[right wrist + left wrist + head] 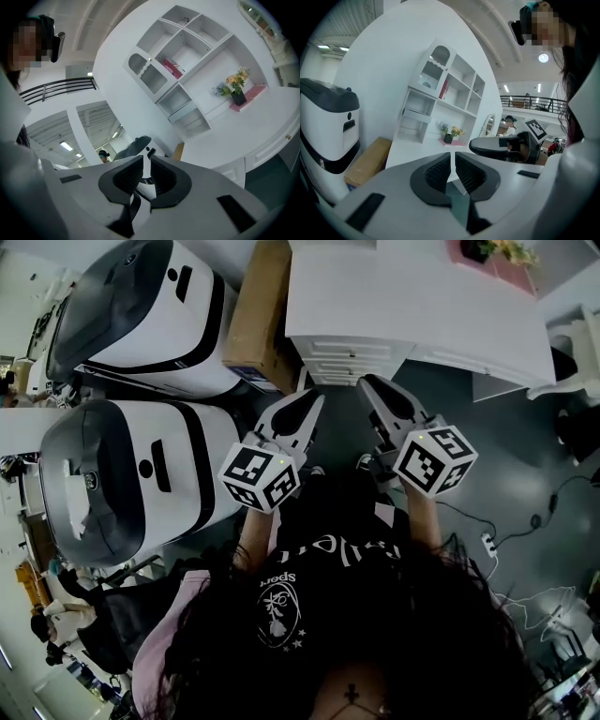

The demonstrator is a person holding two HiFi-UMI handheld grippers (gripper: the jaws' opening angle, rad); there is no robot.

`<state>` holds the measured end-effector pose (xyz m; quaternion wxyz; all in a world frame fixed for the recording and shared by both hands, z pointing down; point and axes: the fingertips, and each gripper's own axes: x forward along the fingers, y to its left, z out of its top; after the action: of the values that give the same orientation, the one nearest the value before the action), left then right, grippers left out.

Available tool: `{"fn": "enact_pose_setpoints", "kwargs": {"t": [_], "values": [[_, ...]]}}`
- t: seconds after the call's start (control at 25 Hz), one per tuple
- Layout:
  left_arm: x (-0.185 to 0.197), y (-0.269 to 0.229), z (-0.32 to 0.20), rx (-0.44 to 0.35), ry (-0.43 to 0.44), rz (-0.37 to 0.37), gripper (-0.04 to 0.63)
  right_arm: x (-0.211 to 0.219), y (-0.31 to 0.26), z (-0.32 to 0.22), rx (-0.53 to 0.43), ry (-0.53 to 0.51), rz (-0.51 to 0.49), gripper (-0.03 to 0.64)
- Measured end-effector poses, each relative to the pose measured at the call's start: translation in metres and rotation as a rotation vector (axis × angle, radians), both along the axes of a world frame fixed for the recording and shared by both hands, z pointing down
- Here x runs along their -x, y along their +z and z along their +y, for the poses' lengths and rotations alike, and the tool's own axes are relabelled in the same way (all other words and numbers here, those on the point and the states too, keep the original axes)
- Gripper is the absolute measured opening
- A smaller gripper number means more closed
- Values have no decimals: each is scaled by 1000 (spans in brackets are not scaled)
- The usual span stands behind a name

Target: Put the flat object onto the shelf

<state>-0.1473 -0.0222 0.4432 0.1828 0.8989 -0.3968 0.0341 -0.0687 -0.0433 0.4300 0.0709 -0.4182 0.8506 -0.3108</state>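
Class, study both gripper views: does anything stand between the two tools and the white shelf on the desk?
Nothing visible does. The left tool and right tool, both shut and empty, face the shelf across open air. A flower pot on a pink tray stands on the desk at the shelf's foot.

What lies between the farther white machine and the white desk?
A brown cardboard box lies there, between machine and desk; the head view shows it.
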Motion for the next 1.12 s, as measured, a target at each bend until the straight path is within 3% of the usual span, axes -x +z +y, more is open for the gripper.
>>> {"fn": "enact_pose_setpoints", "kwargs": {"t": [0.48, 1.12], "values": [[71, -3, 42, -15, 49, 70, 38, 66, -3, 52, -14, 56, 85, 69], [86, 8, 64, -4, 119, 116, 38, 88, 15, 81, 8, 92, 126, 67]]}}
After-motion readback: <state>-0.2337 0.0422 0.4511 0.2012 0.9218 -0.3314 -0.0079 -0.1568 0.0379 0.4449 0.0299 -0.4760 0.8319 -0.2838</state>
